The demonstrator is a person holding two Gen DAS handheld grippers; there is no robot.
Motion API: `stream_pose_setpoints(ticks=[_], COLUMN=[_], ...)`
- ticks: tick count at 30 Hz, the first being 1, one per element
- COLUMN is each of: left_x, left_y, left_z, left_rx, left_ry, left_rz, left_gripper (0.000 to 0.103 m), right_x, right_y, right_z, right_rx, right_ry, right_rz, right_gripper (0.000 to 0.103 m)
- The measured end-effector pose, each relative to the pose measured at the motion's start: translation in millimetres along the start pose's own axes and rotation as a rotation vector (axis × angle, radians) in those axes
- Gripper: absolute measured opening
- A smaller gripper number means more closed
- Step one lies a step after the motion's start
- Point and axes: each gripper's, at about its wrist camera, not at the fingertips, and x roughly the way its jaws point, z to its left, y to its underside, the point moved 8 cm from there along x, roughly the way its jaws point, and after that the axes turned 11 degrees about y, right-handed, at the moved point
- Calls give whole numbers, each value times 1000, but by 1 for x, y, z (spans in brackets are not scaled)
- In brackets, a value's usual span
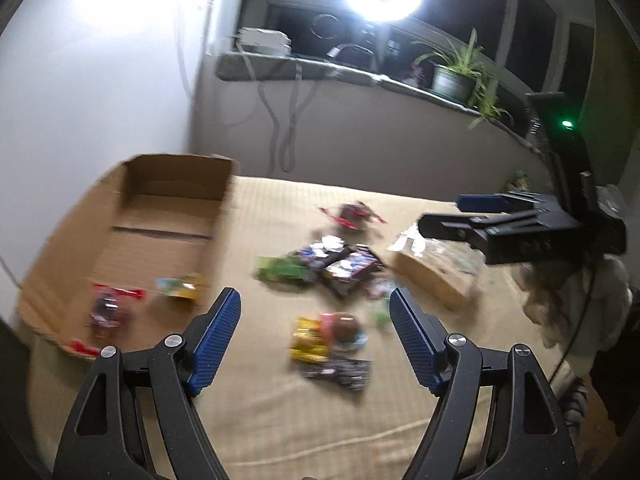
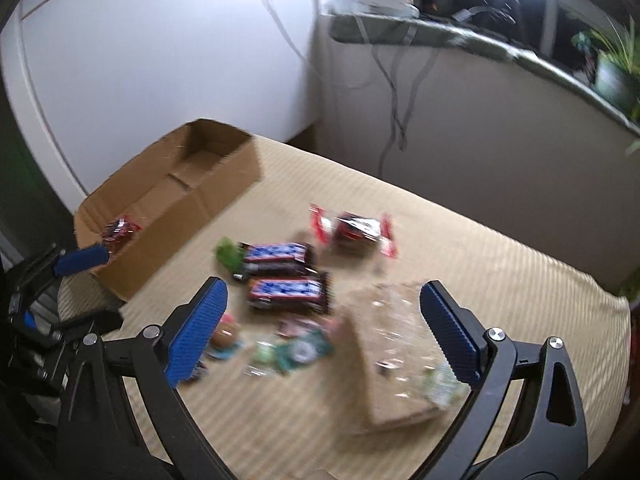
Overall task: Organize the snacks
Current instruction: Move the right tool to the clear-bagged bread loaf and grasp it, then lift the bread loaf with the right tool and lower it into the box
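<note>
Both views are blurred. Loose wrapped snacks lie scattered on a beige ribbed cloth surface (image 2: 460, 232). At the centre of the scatter, two dark brown chocolate bars with blue-and-white lettering (image 2: 286, 276) lie side by side, with a small green packet (image 2: 229, 254) touching their left end. Behind them, apart, lies a red-and-white packet with twisted ends (image 2: 352, 230). Nearer the cameras lie a yellow packet (image 1: 310, 338) touching a round brown-and-pink sweet (image 1: 342, 326), a dark speckled packet (image 1: 340, 372), and a teal-and-white wrapper (image 2: 304, 350). A flat brown paper bag with a clear crinkled window (image 2: 396, 344) lies at the right of the pile.

An open brown cardboard box (image 1: 120, 236) stands at the left on the cloth; inside, near its front wall, lie a red-and-purple packet (image 1: 108, 306) and a yellow-green packet (image 1: 180, 288).

The left gripper (image 1: 316, 308), black with blue ribbed pads, has its jaws apart with nothing between them; it hangs above the cloth just right of the box, and the yellow packet and round sweet show in the gap between its fingers. The right gripper (image 2: 324, 302), of the same make, has its jaws spread wide and empty; it hangs over the right of the pile, the teal wrapper and the paper bag showing between its fingers. Neither gripper touches a snack.
</note>
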Motion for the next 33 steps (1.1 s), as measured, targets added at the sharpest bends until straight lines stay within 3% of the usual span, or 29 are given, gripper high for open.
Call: stream_pose_setpoints(ticks=[9,13,22,33], left_x=[46,68,114,146], left_y=[5,7,11,16], left_z=[-50,-65,-87,-95], left_rx=[-3,-32,-109,-175], left_ry=[102,146,228,281], left_rz=[68,100,167,219], left_gripper=[77,77,77,77], right_x=[29,40,56,62], right_y=[23,31,43,54], right_z=[-72,-86,-86,-73], right_rx=[91,121,123,145], right_ry=[-10,-48,-134,-235], right_rz=[94,130,181,240], right_gripper=[99,99,91,68])
